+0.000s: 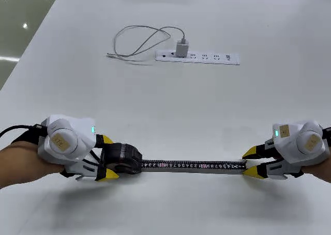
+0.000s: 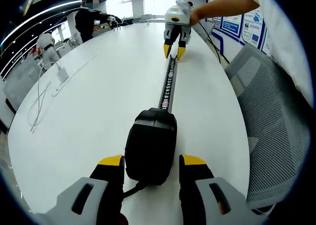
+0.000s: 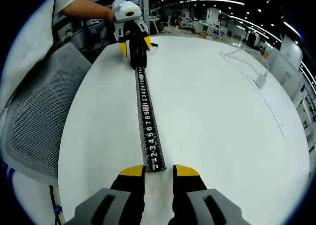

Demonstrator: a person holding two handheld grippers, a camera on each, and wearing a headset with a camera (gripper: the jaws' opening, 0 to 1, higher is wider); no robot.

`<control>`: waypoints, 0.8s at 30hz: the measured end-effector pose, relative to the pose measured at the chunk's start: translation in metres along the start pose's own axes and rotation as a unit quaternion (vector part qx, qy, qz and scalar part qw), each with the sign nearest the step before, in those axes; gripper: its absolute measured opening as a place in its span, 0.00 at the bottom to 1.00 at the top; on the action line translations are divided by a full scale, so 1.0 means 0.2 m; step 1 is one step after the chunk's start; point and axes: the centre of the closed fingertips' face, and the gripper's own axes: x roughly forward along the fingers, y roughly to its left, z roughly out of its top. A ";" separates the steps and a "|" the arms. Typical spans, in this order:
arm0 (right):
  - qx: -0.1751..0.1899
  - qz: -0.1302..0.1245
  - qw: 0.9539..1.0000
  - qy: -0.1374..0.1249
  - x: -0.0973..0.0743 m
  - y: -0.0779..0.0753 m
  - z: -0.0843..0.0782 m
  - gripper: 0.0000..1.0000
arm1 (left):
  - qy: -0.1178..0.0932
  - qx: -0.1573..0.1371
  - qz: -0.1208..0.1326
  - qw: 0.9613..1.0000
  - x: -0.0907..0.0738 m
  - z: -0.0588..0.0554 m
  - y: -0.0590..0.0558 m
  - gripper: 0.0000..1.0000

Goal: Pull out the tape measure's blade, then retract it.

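We clamp the hard, compact case (image 2: 150,143) in the left gripper (image 1: 108,157); the right gripper (image 3: 158,171) pinches the blade (image 3: 147,116) at its tip — thin, springy steel, likely to snap back.

left gripper (image 1: 108,157): fingers clamped | right gripper (image 1: 251,162): fingers slightly parted, possibly gripping | arms wide

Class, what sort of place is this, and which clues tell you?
Probably an open-plan office or lab: a big white table, a mesh office chair beside it, and rows of desks under strip lights behind.
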 end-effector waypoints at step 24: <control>0.070 -0.054 0.995 -0.039 -0.05 0.02 0.06 0.38 | -0.055 -0.071 0.087 0.992 -0.15 -0.02 0.02 0.54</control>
